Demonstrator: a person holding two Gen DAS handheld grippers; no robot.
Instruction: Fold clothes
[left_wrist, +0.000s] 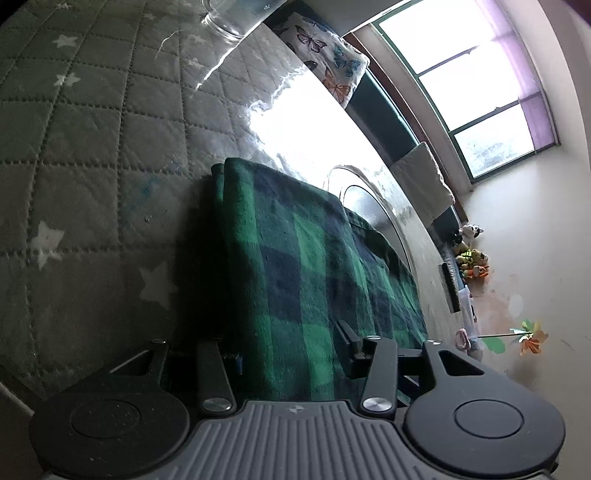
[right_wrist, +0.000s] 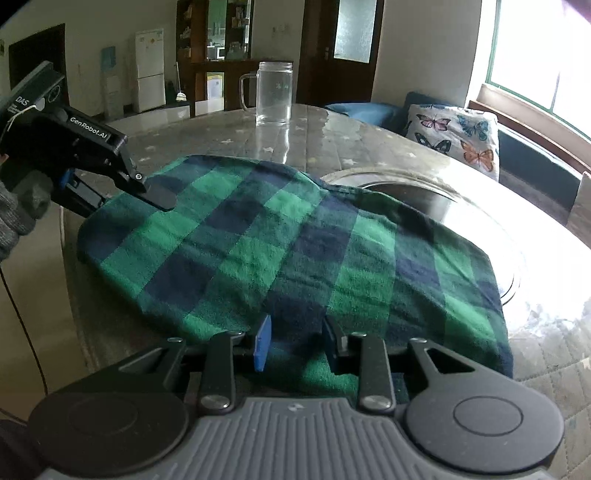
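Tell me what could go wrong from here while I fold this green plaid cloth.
The plaid cloth drapes over the raised round insert in the table, so a fold may come out uneven. The glass mug stands just beyond the cloth's far edge; a pushed fold could knock it. Both grippers, left and right, look open, so the cloth may slide.

I get hard daylight from the window (left_wrist: 476, 92), blown-out glare across the table (left_wrist: 306, 122), dim shadowed foreground, and fisheye bending at the edges.
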